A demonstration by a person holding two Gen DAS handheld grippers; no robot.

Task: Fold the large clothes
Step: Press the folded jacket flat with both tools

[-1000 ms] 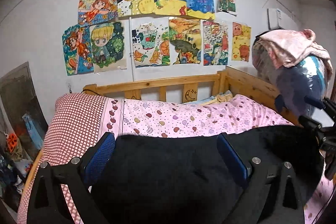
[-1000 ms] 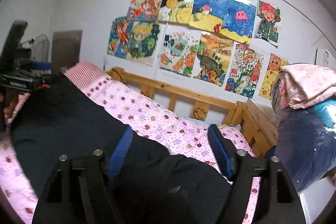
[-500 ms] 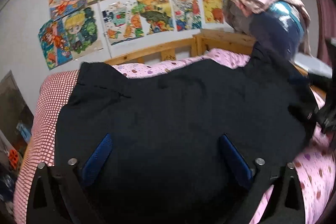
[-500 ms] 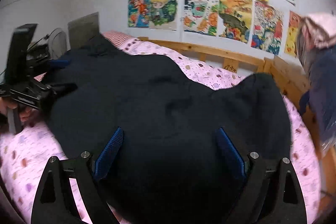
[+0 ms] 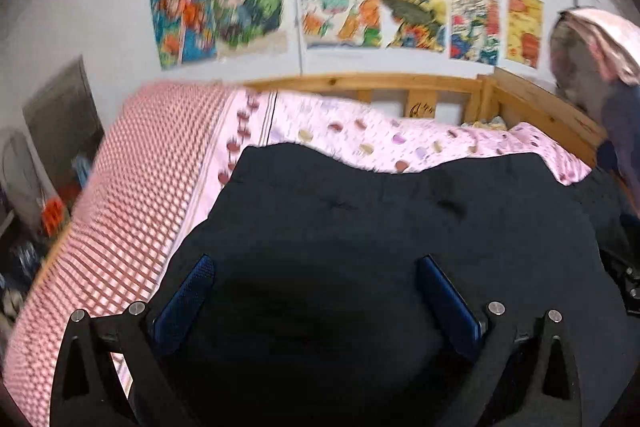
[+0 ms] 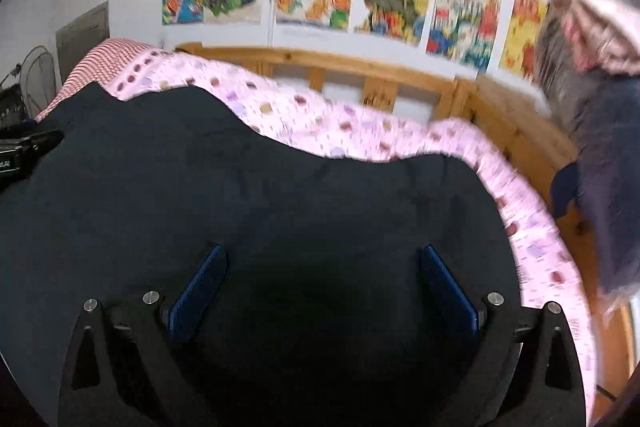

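Note:
A large black garment (image 5: 380, 227) lies spread over the pink dotted bedsheet (image 5: 400, 143); in the right wrist view the black garment (image 6: 240, 187) also fills most of the lower frame. My left gripper (image 5: 316, 263) hovers over its near part, blue pads wide apart, open, with only cloth beneath. My right gripper (image 6: 323, 251) is likewise open above the cloth. The garment's far edge is wavy and reaches roughly mid-bed. Both views are motion-blurred.
A red checked cover (image 5: 140, 187) lies on the bed's left end. A wooden bed rail (image 5: 380, 83) runs along the wall with coloured drawings (image 5: 340, 7). A plastic-wrapped bundle topped with pink cloth (image 5: 600, 67) stands at the right. A fan (image 6: 36, 79) is far left.
The black garment was thrown forward and spread out over the bed, then settled lower and flatter. Both grippers dropped toward the bed with jaws staying apart.

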